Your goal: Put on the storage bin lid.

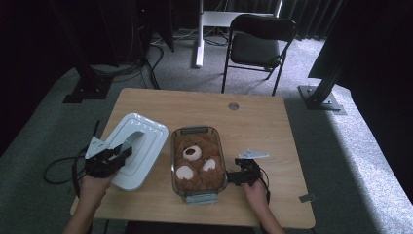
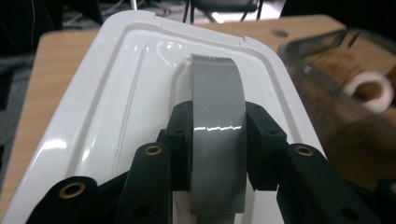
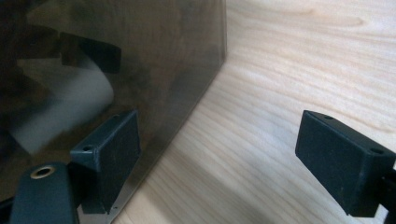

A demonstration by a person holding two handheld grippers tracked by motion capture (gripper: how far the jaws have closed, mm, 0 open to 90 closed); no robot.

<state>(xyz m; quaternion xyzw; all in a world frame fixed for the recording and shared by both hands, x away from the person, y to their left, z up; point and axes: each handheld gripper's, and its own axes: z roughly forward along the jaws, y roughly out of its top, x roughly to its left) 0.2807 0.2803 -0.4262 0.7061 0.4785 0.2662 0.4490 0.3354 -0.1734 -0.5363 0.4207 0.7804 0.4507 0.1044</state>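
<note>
A white plastic lid [image 1: 146, 134] with a grey arched handle [image 1: 132, 141] is at the table's left. My left gripper [image 1: 119, 155] is shut on that handle. In the left gripper view the black pads [image 2: 180, 135] press both sides of the grey handle [image 2: 217, 116] above the lid [image 2: 116, 93]. A clear tinted container [image 1: 197, 197] in the middle holds a brown teddy bear [image 1: 195, 161]. My right gripper [image 1: 233, 175] stands open at the container's right side. One of its fingers [image 3: 112, 149] is at the tinted wall [image 3: 154, 56]; the other is over bare wood.
The wooden table [image 1: 253, 126] has free room behind and to the right of the container. A small round grommet [image 1: 233, 106] sits near the far edge. On the carpet beyond the table stand a black folding chair [image 1: 258, 46] and dark stand bases.
</note>
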